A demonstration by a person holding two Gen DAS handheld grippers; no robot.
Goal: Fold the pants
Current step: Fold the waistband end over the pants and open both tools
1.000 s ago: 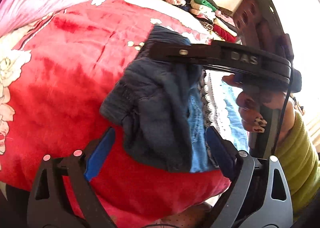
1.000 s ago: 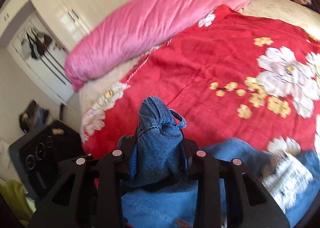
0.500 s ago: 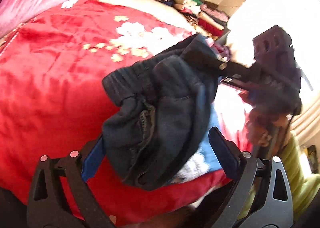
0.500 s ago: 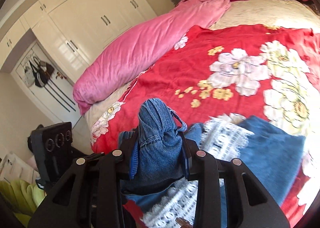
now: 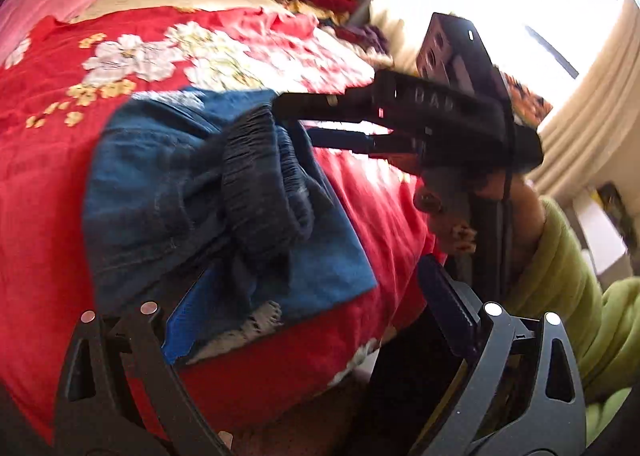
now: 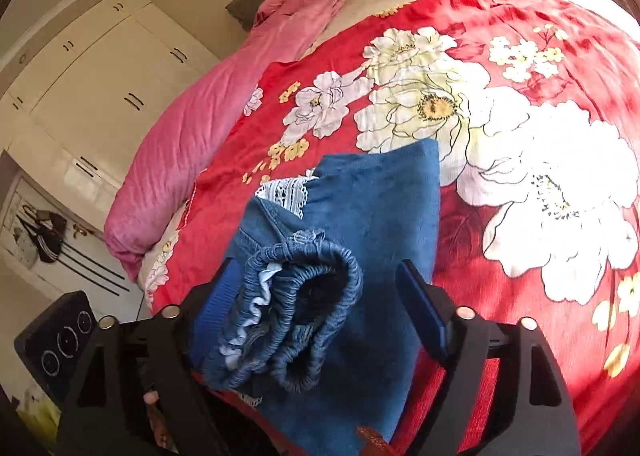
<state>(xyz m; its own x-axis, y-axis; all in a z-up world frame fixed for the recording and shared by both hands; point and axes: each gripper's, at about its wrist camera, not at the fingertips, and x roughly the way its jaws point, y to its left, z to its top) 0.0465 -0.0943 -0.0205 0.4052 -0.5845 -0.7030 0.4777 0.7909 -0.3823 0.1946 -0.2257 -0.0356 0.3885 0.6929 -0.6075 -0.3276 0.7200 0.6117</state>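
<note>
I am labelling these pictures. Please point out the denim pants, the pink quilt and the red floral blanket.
denim pants (image 6: 380, 208): right wrist view, on the flat blue leg panel.
pink quilt (image 6: 192, 128): right wrist view, on the middle of the long roll.
red floral blanket (image 5: 44, 160): left wrist view, on bare red fabric left of the pants.

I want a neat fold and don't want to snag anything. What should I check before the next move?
1. Right gripper open: ok.
2. Left gripper open, gripping nothing: ok.
3. Pants resting on the blanket: ok.
4. Waistband lying flat: not ok, it is bunched in a roll.
5. Waistband clear of the right gripper's pads: cannot tell.
</note>
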